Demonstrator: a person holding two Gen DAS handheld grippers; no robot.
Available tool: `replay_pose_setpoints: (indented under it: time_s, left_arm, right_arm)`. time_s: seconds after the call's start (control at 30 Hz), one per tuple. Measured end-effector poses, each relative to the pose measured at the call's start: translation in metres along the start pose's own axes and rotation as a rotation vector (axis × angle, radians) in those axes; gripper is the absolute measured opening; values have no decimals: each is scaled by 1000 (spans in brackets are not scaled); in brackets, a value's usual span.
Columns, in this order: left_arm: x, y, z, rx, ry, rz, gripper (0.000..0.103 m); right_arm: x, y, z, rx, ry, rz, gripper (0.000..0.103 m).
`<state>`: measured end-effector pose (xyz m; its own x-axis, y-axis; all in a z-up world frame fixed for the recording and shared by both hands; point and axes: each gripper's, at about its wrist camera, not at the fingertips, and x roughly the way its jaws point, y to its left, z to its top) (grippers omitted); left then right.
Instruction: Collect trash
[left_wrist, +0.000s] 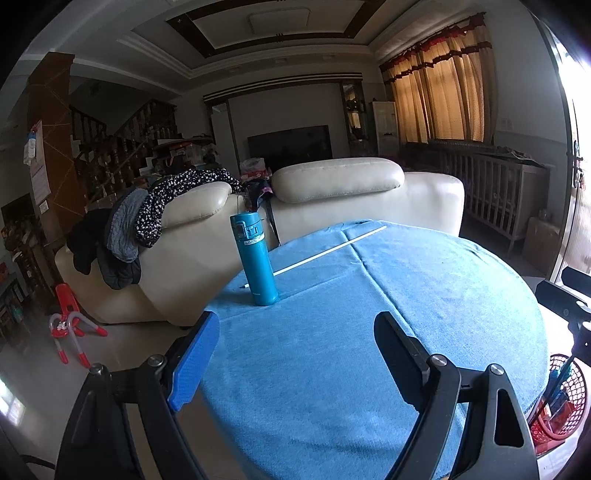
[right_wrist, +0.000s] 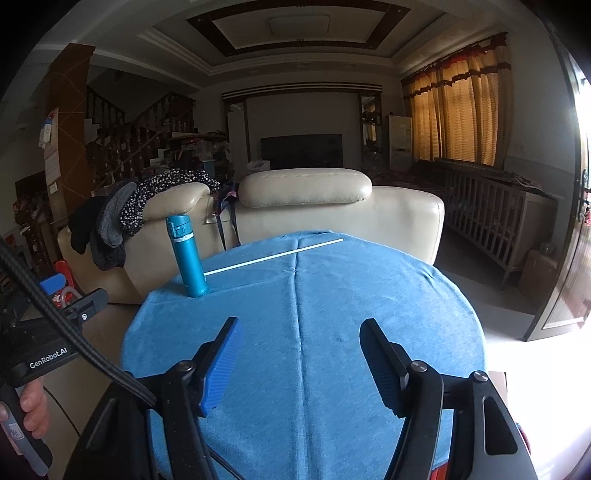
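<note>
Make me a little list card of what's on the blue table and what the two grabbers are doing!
table: round, under a blue cloth
bottle: teal bottle, upright near the far left edge
stick: thin white stick, lying flat behind the bottle
left gripper: open, empty
right gripper: open, empty
basket: red mesh basket, beside the table

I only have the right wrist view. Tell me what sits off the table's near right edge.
Observer: A red mesh basket stands there, lower than the round table under the blue cloth.
Operator: Report the left gripper's jaws.
Observer: The left gripper is open, with nothing between its fingers.
Operator: Check the stick behind the flask.
Observer: The thin white stick runs behind the tall teal flask, and a short end pokes out on the flask's left.
</note>
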<state>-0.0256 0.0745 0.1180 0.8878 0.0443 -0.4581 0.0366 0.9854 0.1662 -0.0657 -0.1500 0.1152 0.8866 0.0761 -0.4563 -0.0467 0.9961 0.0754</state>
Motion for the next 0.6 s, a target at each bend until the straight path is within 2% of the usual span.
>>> replay_pose_setpoints:
  time_s: [0.6]
  left_arm:
    - [29, -12, 10, 5, 32, 6, 86]
  right_arm:
    - [28, -21, 6, 22, 18, -24, 69]
